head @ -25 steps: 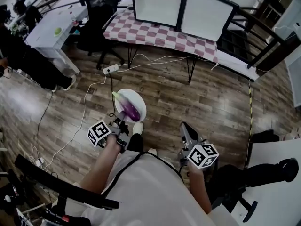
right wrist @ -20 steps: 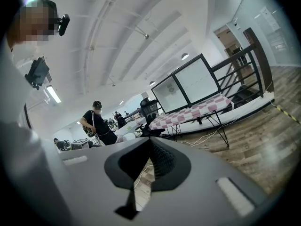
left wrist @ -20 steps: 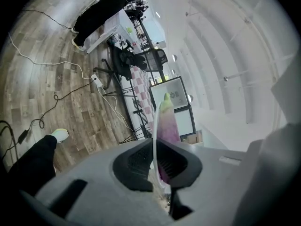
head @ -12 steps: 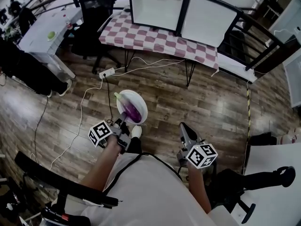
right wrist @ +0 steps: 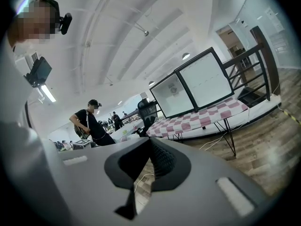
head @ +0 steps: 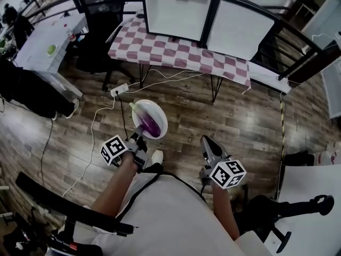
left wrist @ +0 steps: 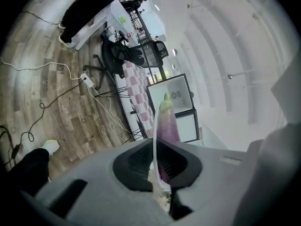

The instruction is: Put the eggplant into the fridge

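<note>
Holding plate (head: 157, 113) with eggplant (head: 149, 125) in left tool (head: 140, 137).

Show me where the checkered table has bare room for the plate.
Bare: the front strip of the checkered table, before the two white boxes. Crowded: its back, filled by those boxes; a power strip lies on the floor nearby.

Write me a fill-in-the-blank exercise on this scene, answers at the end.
1. The left gripper holds a white plate bearing a purple ____.
2. Its jaws are shut on the plate's ____.
3. The right gripper holds ____.
4. The table ahead wears a pink-and-white ____ cloth.
Missing words: eggplant; rim; nothing; checkered.
</note>
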`<action>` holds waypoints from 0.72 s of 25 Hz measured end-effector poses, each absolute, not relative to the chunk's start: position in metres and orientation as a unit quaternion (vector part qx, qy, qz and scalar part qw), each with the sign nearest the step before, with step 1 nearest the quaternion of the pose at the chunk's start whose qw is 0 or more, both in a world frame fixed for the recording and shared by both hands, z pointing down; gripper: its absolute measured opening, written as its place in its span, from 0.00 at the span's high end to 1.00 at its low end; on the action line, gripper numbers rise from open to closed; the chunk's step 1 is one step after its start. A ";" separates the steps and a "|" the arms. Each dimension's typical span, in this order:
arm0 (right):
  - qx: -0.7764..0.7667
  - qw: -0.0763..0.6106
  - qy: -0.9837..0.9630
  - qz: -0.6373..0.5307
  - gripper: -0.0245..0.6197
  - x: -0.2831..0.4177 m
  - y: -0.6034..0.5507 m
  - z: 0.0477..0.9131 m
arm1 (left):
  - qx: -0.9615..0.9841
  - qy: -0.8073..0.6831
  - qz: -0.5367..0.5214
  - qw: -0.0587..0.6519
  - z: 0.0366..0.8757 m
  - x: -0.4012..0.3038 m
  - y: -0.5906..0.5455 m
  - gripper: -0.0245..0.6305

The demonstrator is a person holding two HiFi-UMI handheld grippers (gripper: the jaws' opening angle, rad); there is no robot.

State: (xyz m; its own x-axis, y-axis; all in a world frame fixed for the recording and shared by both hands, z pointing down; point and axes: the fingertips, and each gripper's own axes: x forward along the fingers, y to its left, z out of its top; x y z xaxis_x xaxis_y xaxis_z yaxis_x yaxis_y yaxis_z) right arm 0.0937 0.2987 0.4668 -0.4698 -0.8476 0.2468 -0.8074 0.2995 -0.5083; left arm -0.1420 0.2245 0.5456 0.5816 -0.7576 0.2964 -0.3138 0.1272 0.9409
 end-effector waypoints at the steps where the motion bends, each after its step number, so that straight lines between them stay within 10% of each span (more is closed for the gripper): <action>1: -0.515 0.034 0.805 -0.293 0.95 0.091 0.290 0.466 | 0.637 -0.420 -0.178 0.622 0.545 -0.144 0.215 0.93; 18: -0.541 0.045 0.786 -0.296 0.95 0.042 0.206 0.468 | 0.663 -0.396 -0.153 0.617 0.551 -0.185 0.112 0.93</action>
